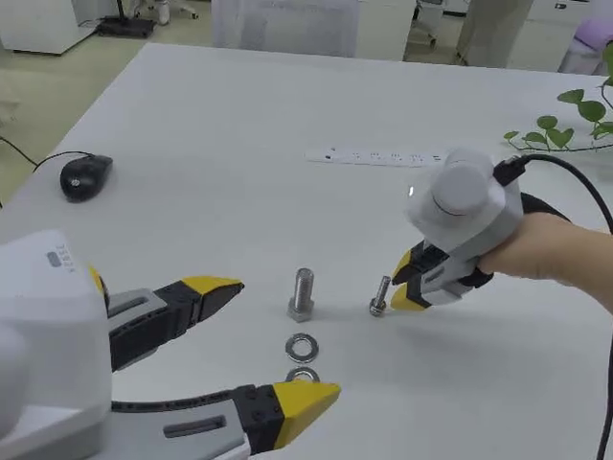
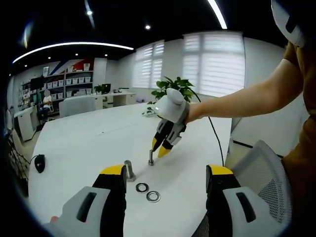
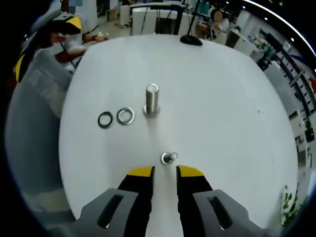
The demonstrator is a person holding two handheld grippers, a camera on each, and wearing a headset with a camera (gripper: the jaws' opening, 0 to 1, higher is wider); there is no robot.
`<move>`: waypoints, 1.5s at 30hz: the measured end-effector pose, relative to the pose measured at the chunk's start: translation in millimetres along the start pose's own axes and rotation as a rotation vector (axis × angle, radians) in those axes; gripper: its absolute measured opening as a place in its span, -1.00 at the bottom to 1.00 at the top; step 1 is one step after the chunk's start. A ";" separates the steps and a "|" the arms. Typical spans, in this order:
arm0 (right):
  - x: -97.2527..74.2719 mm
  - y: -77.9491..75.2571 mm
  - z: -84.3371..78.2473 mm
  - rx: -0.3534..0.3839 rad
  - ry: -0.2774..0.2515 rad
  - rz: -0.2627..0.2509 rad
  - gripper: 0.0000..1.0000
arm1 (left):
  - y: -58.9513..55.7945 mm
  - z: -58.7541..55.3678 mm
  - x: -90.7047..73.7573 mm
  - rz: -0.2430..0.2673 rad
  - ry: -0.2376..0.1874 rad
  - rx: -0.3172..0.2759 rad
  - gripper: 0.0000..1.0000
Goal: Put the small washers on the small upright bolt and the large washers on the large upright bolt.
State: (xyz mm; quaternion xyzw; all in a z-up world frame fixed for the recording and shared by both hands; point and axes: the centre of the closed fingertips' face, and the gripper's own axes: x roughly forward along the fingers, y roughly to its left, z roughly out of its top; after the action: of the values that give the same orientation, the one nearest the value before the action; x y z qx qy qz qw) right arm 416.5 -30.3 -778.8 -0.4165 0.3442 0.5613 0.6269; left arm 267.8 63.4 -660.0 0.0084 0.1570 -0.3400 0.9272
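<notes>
My left claw [image 1: 283, 339] is spread wide, with nothing between its matte black jaws and their glossy yellow wedge tips. My right claw [image 1: 400, 290] has the same build. Its jaws stand only narrowly parted, bare tabletop shows through the gap in the right gripper view, and they pinch nothing.

The large upright bolt [image 1: 302, 292] is dull grey steel. It stands on its hexagonal head on the smooth white table [image 1: 239, 144], threaded shank up. At its 3 o'clock in the head view stands the small upright bolt [image 1: 380, 297], thin and shiny, just beside my right tips, which sit at its 3 o'clock. Seen from above, a bright ring [image 3: 168, 158] circles its foot. I cannot tell whether that is a washer or the bolt's own head.

Two large flat steel washers lie at 6 o'clock of the large bolt. The nearer-to-bolt washer [image 1: 302, 346] is in full sight. The farther washer [image 1: 304, 375] has its lower edge hidden behind my left lower tip. In the right gripper view one of them looks darker than the other.

At 10 o'clock lies a black rounded computer mouse [image 1: 86, 175]. At 1 o'clock lies a long white power strip [image 1: 378, 156], whose sockets are too small to make out.
</notes>
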 end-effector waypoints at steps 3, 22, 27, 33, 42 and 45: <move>-9.9 10.6 1.5 0.010 -0.017 -0.006 -0.64 | -1.6 1.5 -0.6 -0.004 -0.004 0.005 0.29; 2.9 83.8 24.6 -0.015 -0.075 0.060 -0.65 | -10.4 4.4 -7.7 -0.020 -0.017 0.027 0.29; 8.7 95.4 28.7 -0.023 -0.074 0.081 -0.64 | -11.6 4.0 -8.9 -0.023 -0.023 0.024 0.29; 14.8 104.8 34.5 -0.028 -0.076 0.101 -0.64 | -12.0 4.1 -9.2 -0.023 -0.027 0.022 0.29; 35.1 114.7 41.6 -0.004 -0.073 0.132 -0.63 | -11.1 3.0 -9.0 -0.018 -0.031 0.006 0.29; 45.2 115.1 41.5 0.033 -0.063 0.134 -0.58 | -12.2 0.7 -7.8 -0.025 -0.023 0.005 0.29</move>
State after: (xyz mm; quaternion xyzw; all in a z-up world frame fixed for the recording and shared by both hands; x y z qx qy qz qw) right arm 307.1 28.9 -817.9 -0.3643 0.3607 0.6091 0.6051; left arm 254.6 58.9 -656.0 0.0050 0.1457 -0.3518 0.9246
